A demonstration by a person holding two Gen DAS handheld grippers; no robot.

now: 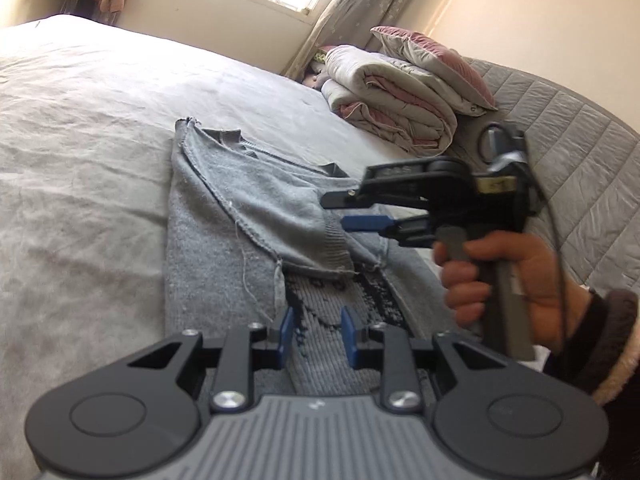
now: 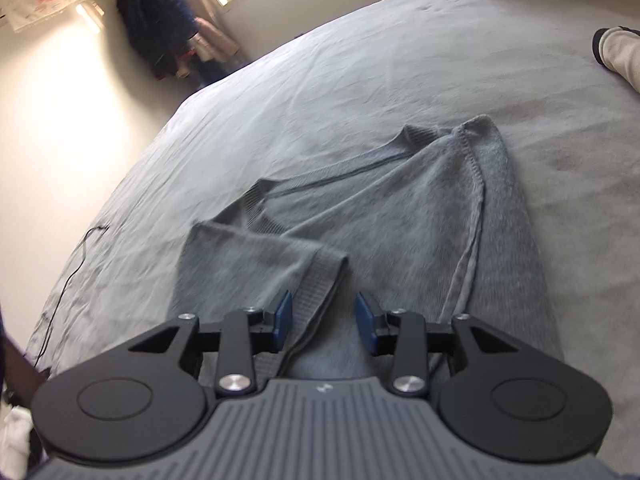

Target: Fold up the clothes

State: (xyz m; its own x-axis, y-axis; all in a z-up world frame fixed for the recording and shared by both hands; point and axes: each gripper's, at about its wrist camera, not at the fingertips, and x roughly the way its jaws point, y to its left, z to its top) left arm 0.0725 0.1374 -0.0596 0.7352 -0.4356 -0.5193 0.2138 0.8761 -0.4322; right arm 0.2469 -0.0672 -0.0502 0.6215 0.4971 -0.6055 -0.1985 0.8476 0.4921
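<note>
Right gripper (image 2: 323, 322) and left gripper (image 1: 315, 334) both part-open, empty, above the grey sweater (image 2: 380, 216).

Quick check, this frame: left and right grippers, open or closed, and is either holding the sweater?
Left gripper: open, nothing held, above the grey sweater.
Right gripper: open, holding nothing, over the sweater's folded sleeve.

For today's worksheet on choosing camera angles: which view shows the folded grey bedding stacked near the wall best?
The left wrist view. There the folded bedding sits in full sight at the far end of the bed, a pillow on top. The right wrist view looks across the grey sweater towards a window and does not show that stack.
</note>
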